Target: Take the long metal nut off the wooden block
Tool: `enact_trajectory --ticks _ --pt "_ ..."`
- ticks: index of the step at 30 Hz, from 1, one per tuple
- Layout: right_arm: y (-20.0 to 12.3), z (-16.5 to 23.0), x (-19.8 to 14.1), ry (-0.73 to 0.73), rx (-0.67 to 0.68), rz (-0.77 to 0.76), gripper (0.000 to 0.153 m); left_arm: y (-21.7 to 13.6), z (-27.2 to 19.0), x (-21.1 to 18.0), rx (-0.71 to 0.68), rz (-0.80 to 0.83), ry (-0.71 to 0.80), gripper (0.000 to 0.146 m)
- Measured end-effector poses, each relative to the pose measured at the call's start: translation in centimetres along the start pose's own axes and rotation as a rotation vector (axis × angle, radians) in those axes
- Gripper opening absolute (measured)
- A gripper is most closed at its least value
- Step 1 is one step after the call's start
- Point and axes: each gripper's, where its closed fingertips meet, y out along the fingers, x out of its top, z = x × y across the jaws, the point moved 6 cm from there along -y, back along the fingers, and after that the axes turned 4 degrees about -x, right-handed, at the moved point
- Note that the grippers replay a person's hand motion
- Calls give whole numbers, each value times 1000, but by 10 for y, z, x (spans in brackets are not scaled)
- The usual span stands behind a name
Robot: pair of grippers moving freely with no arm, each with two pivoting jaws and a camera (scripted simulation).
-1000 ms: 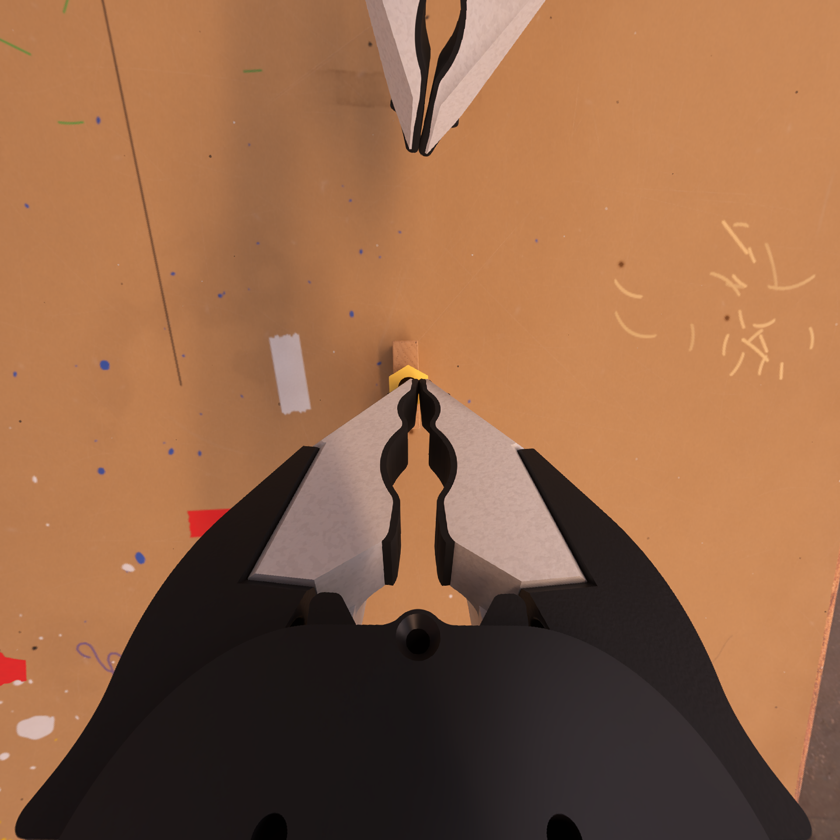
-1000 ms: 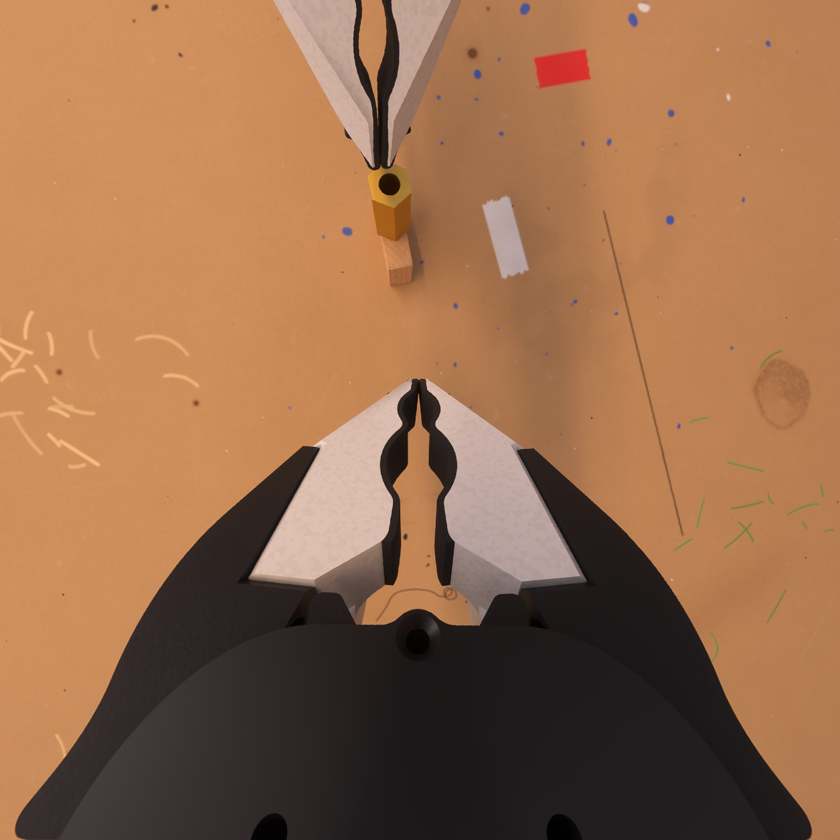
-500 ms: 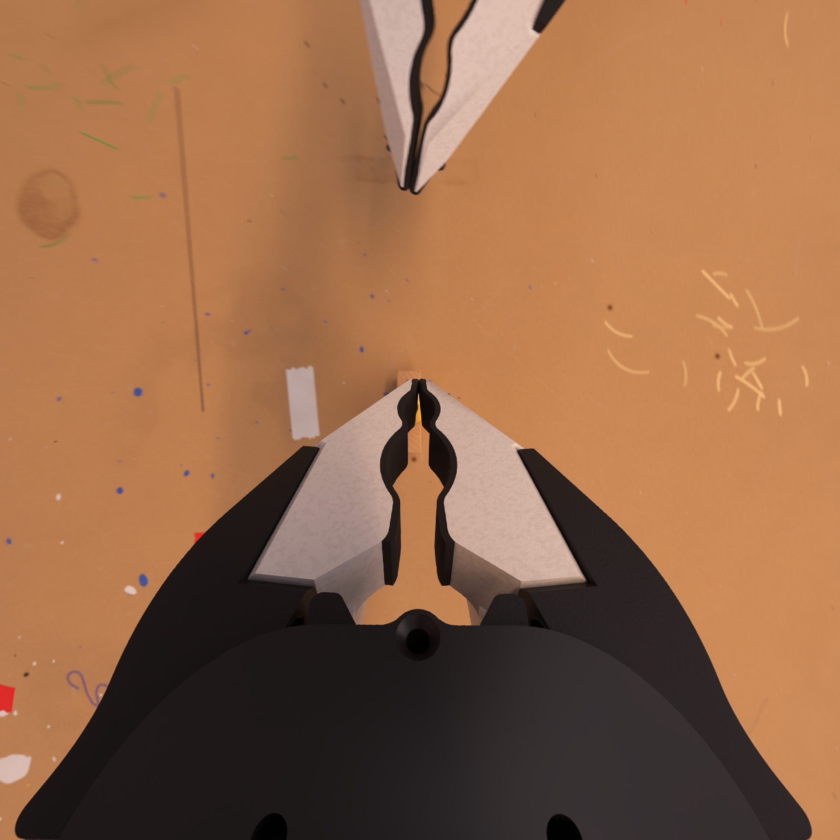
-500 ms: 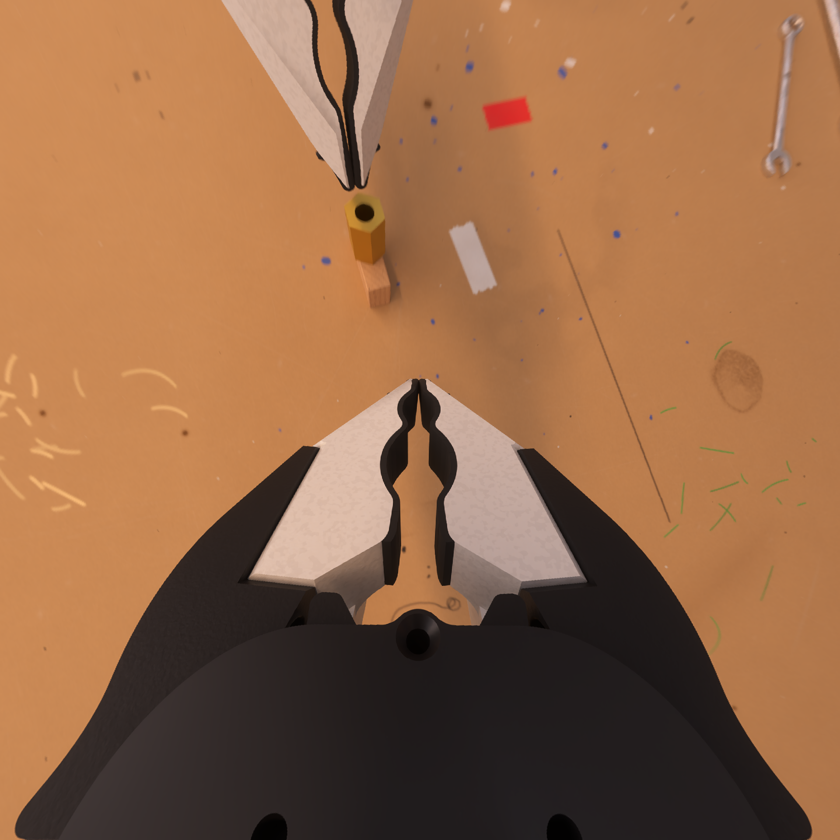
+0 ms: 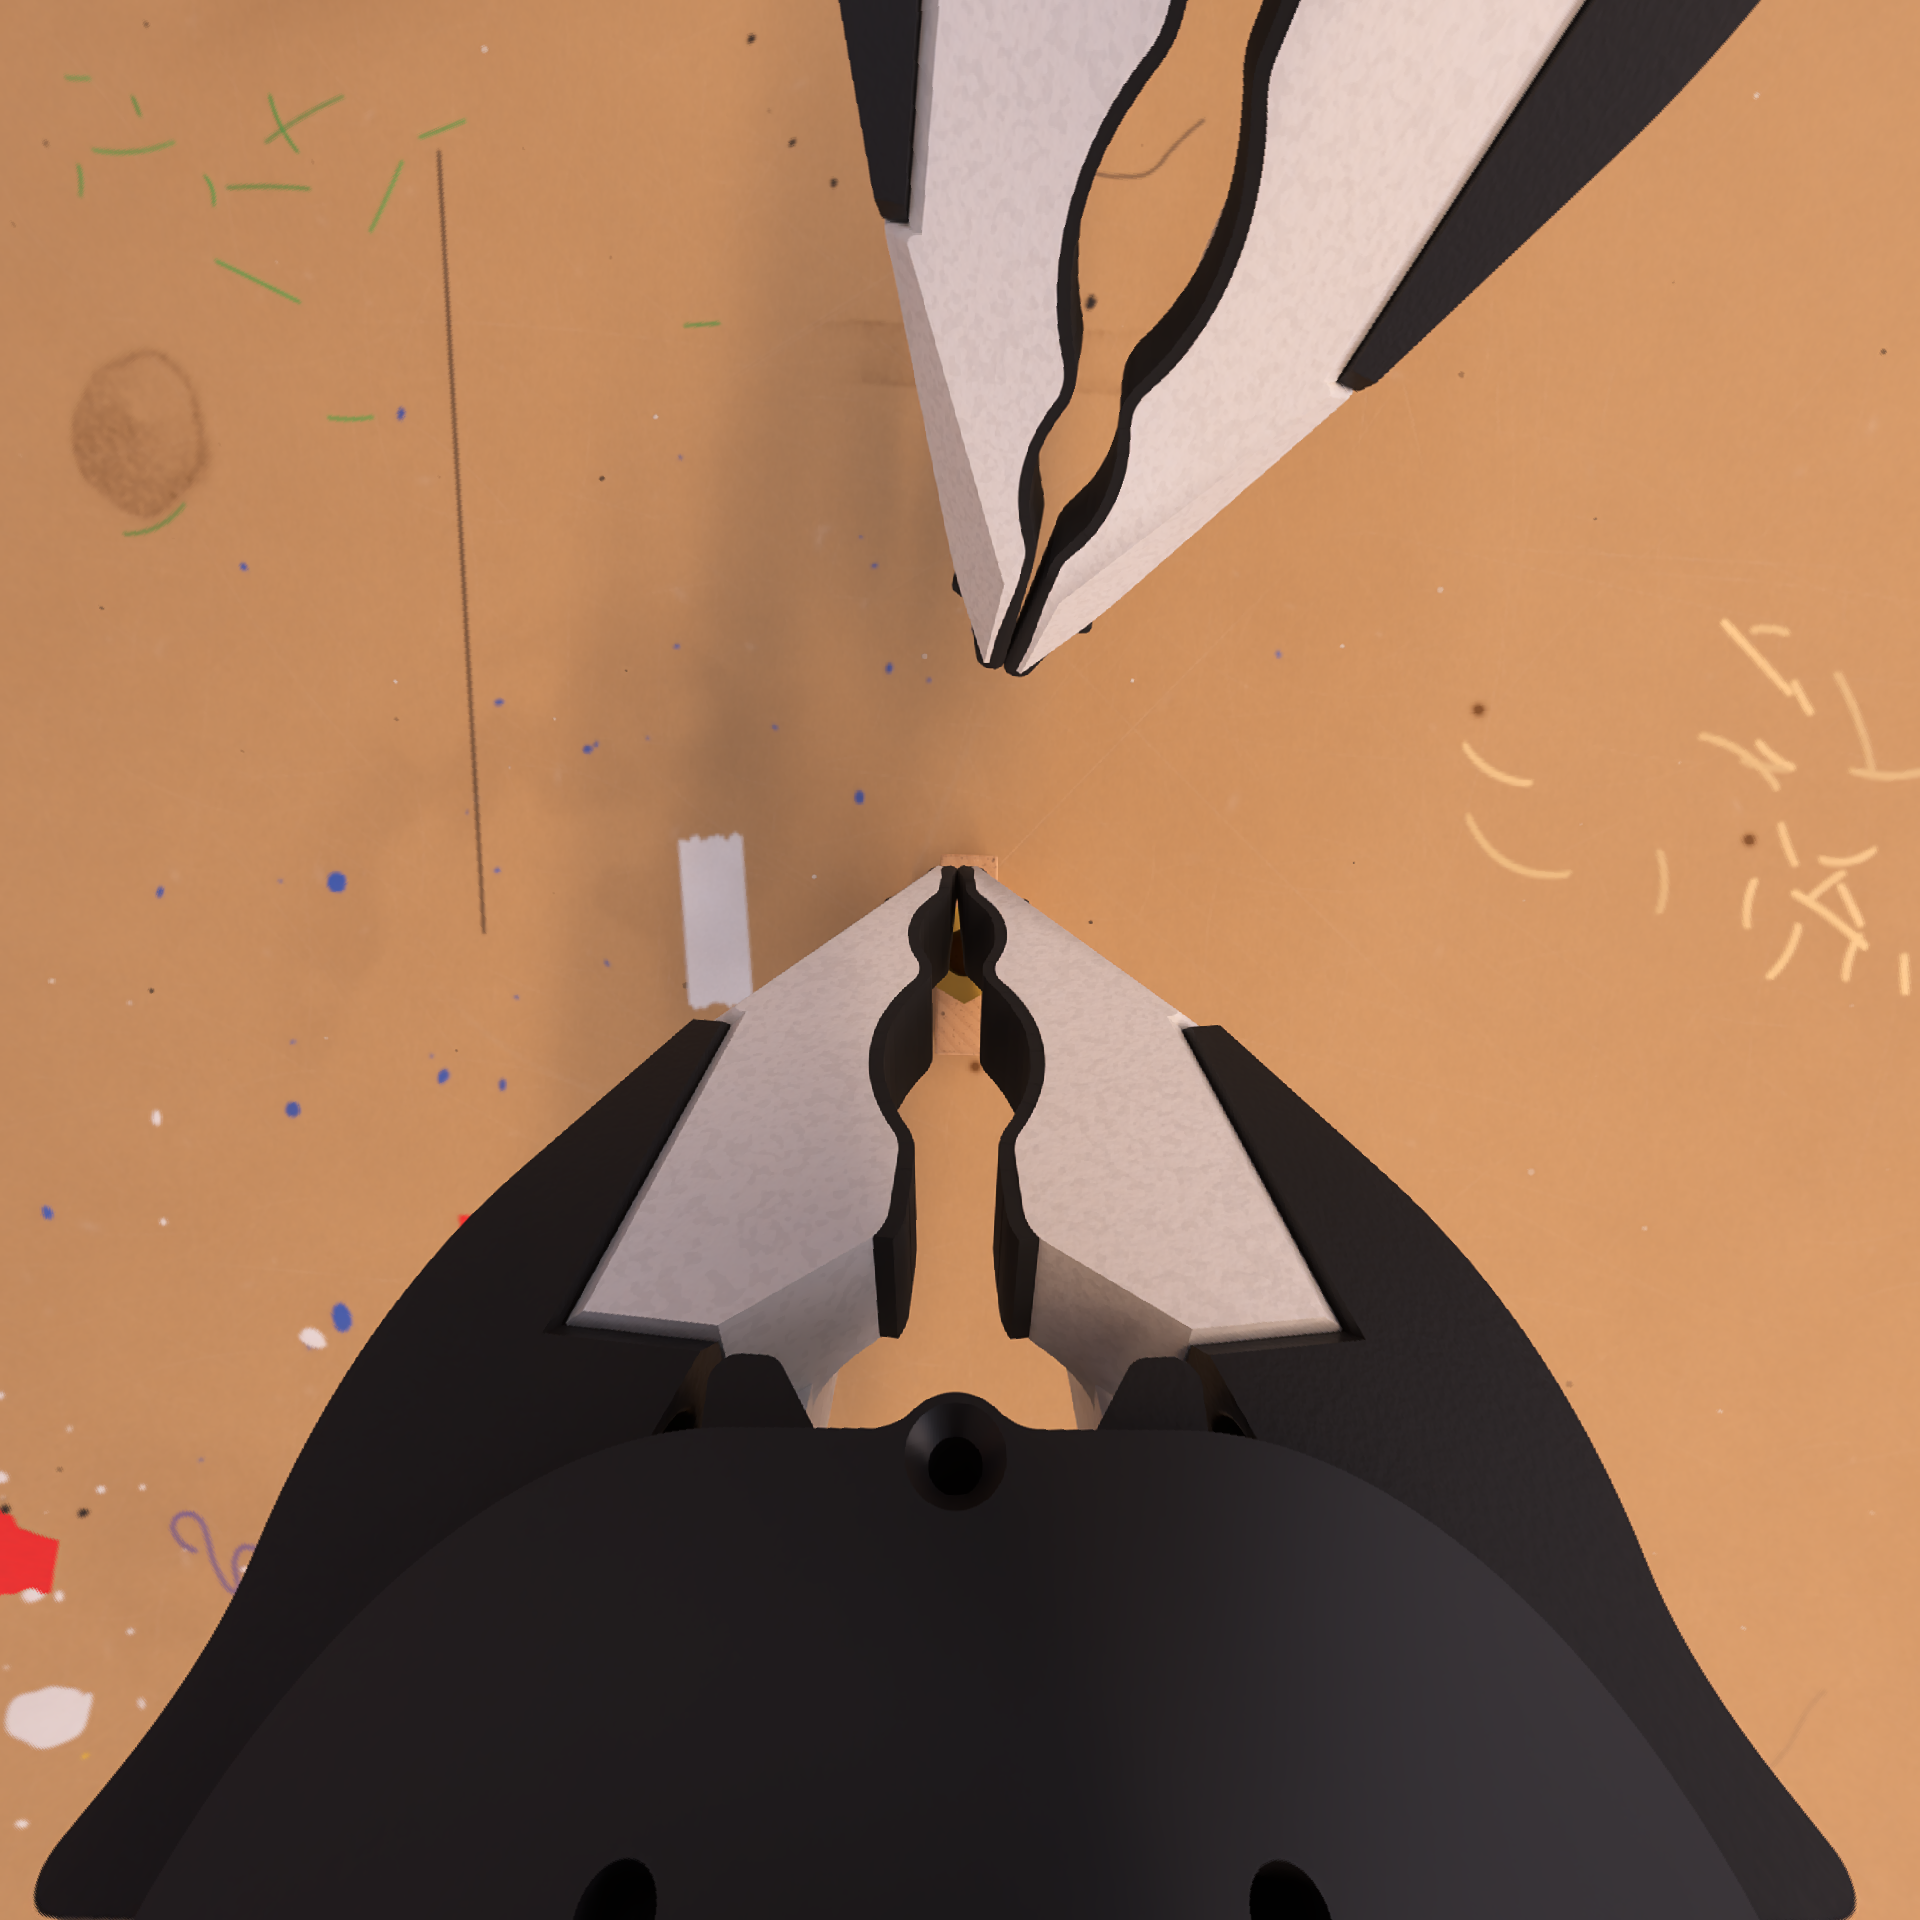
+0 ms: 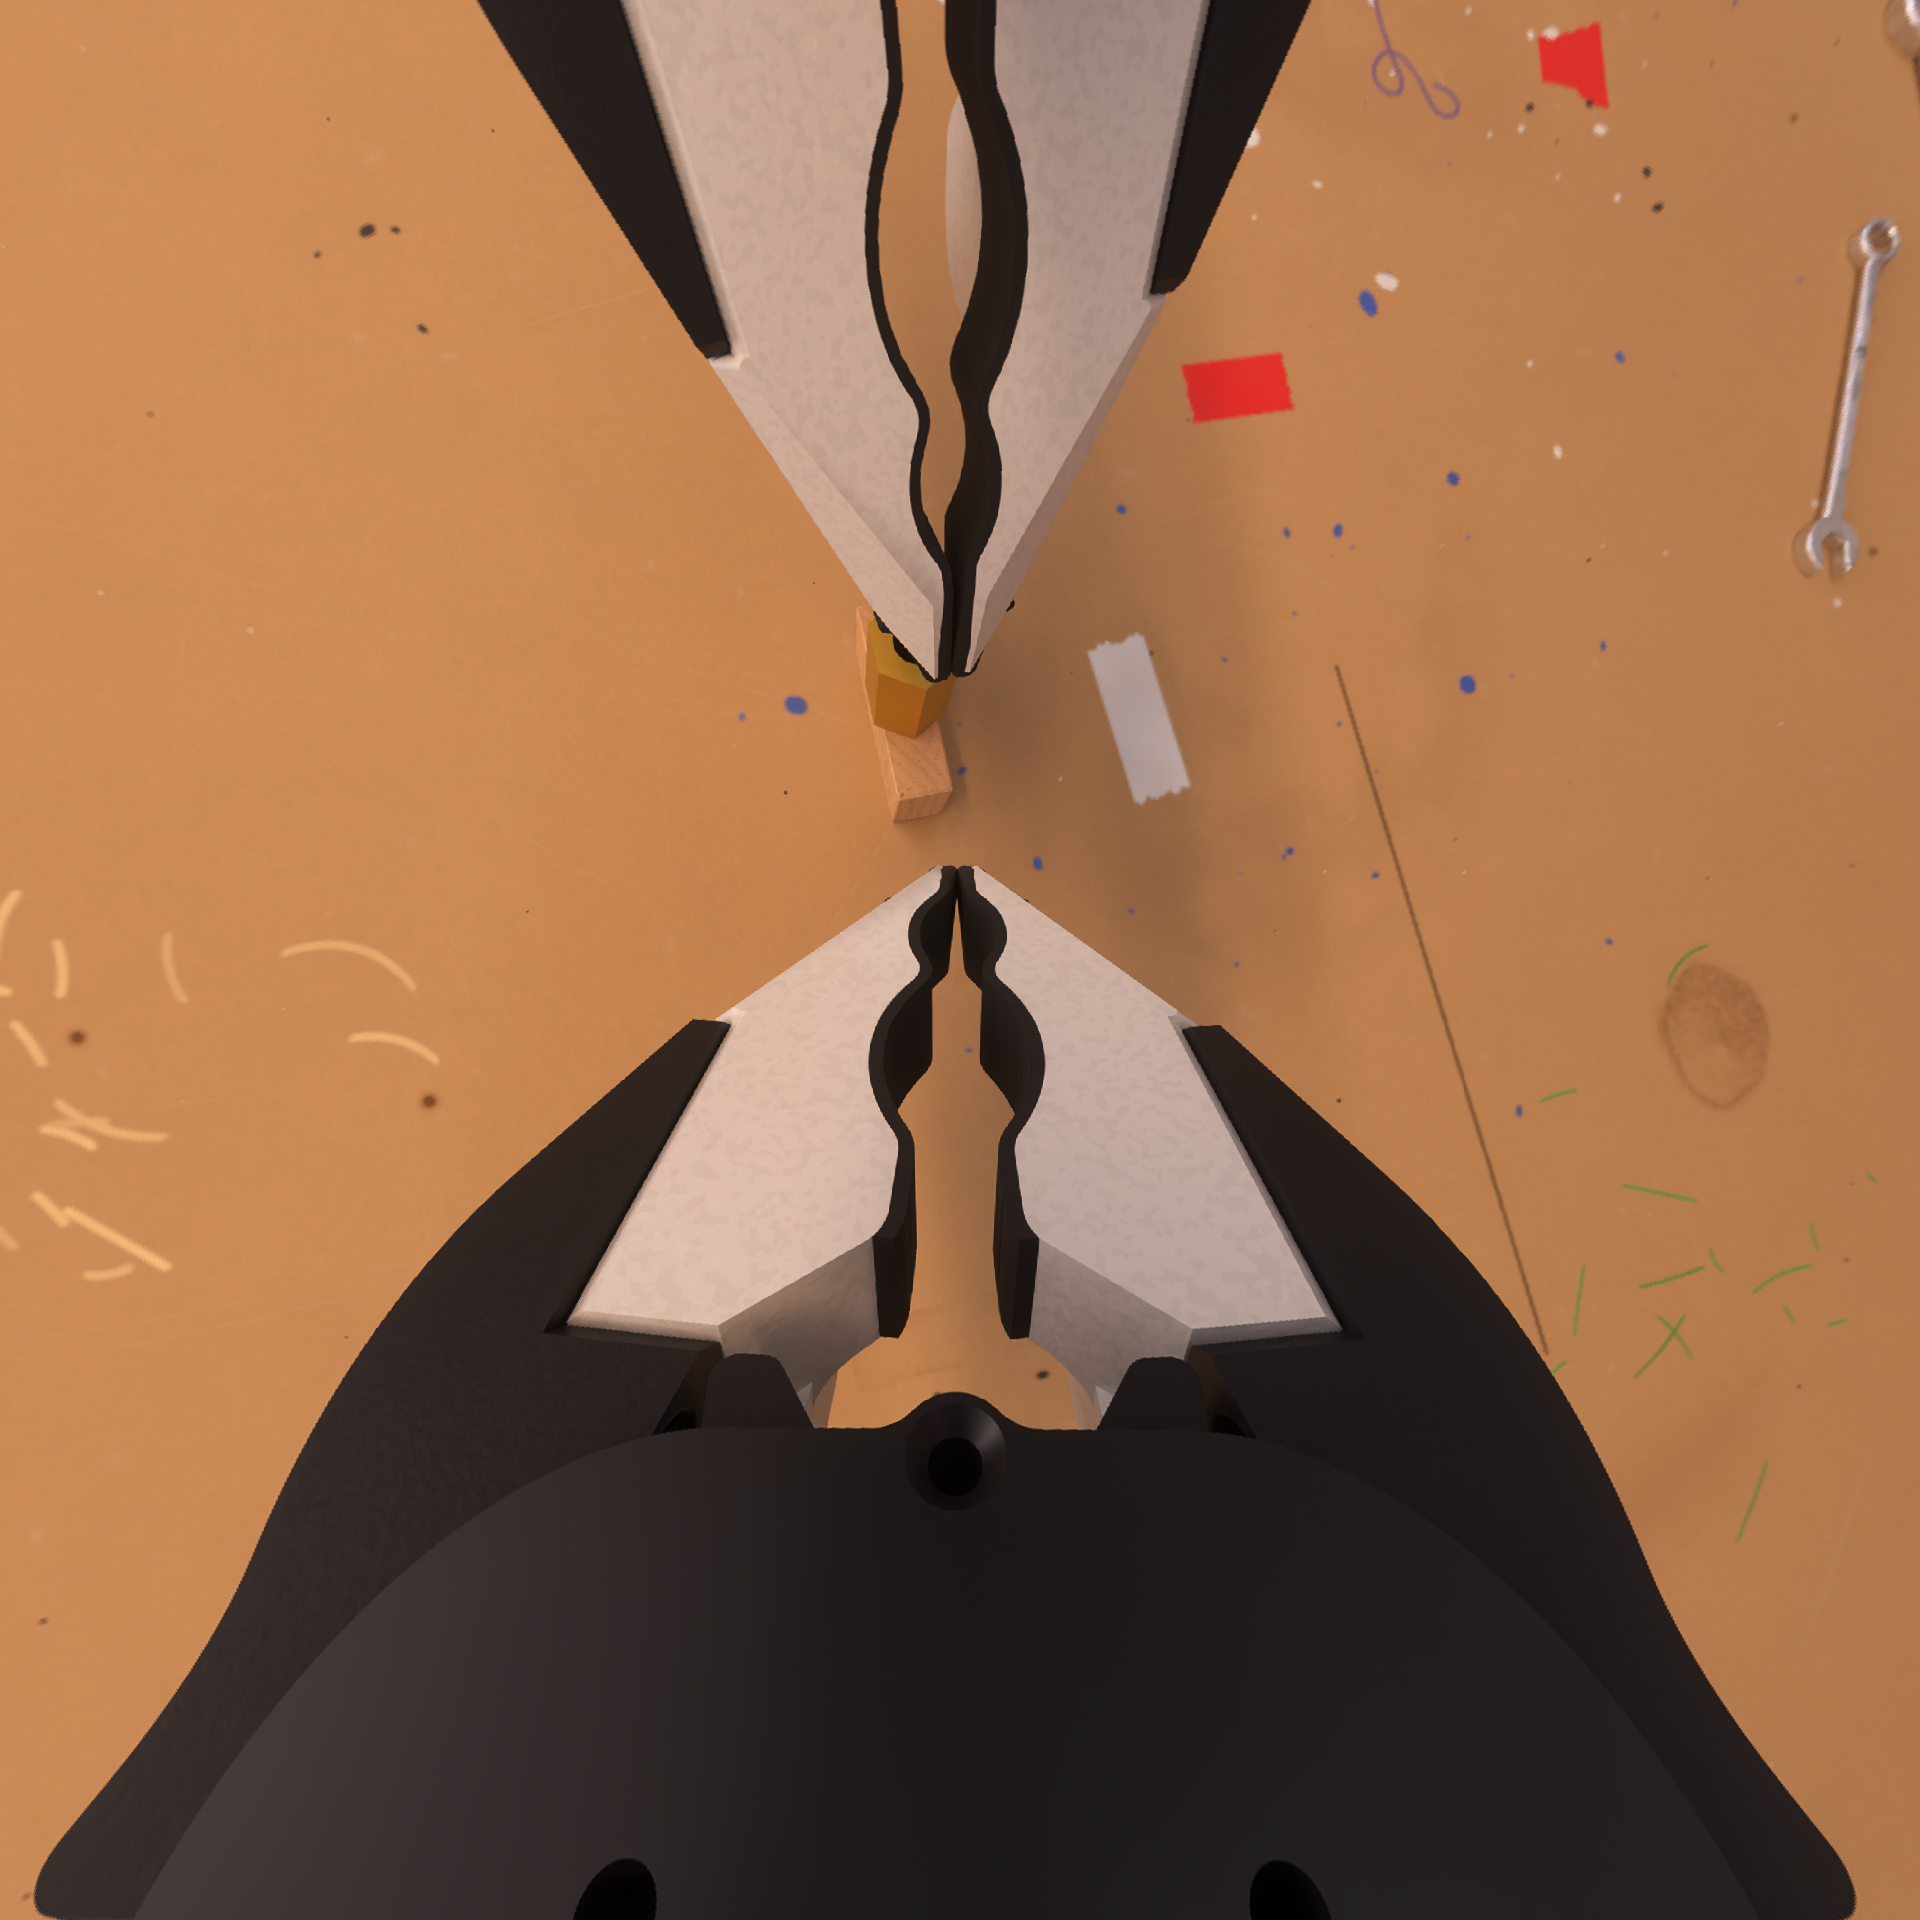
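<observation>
A long brass hex nut (image 6: 906, 701) stands upright on a small wooden block (image 6: 916, 779) on the brown bench. My left gripper (image 6: 951, 670) is shut and empty, its tips right over the nut's top, hiding the hole; I cannot tell if they touch. In the left wrist view the left gripper (image 5: 956, 873) covers most of the nut (image 5: 958, 982) and block (image 5: 956, 1034), which show only through the gap between the fingers. My right gripper (image 6: 956, 873) is shut and empty, just short of the block's near end. It also shows in the left wrist view (image 5: 1006, 665).
A white strip of tape (image 6: 1138, 717) lies right of the block. A red patch (image 6: 1236, 387) and a metal wrench (image 6: 1849, 405) lie farther right. Paint specks, scratches and a long thin line (image 6: 1434, 997) mark the bench.
The left gripper has moved forward so its tips now cover the nut's top. The right gripper has come closer to the block. Both stayed shut.
</observation>
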Motion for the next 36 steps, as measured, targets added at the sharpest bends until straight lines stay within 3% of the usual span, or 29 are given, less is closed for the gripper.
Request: enact_trajectory --ticks 19,25,36 --pt "4 -2 5 -2 70 66 0 1 -1 0 31 0 -6 0" --pt "-11 -13 9 121 119 -30 0 -9 0 0 13 -121 -75 0" --pt "0 -8 8 7 107 214 0 1 -3 -6 35 -101 -86 0"
